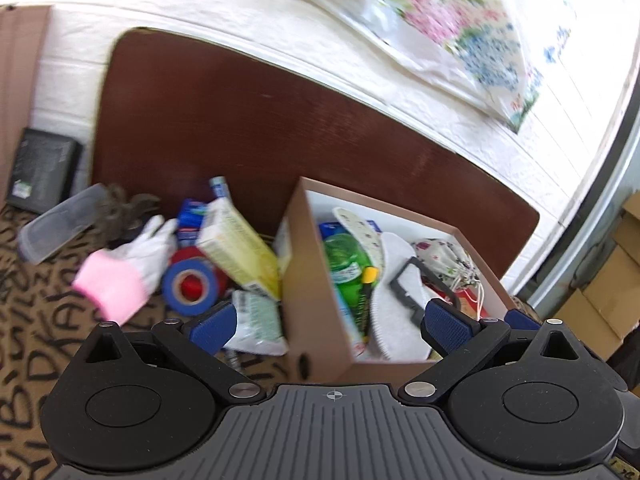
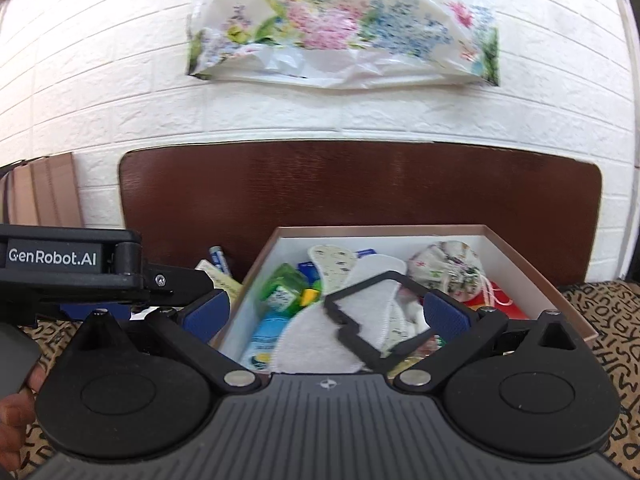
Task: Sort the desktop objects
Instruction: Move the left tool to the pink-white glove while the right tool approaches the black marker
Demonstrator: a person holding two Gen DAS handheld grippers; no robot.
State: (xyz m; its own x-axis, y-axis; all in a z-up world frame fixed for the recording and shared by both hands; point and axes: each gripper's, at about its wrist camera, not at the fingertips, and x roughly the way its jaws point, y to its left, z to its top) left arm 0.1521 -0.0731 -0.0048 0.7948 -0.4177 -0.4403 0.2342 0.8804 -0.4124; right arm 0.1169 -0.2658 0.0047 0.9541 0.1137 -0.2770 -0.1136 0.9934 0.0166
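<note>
Hovering over the brown box, both tools stood spread and empty: right tool above a black frame, left tool beside blue tape.

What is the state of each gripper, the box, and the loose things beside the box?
left gripper: open, empty, over the box's left wall.
right gripper: open, holds nothing, above the box.
cardboard box: open, no lid, already holding things.
black frame: in the box, lying on the white insoles.
green bottle: lying in the box.
blue tape roll: outside the box, lying flat.
pink-cuffed glove: outside the box, unsorted.
</note>
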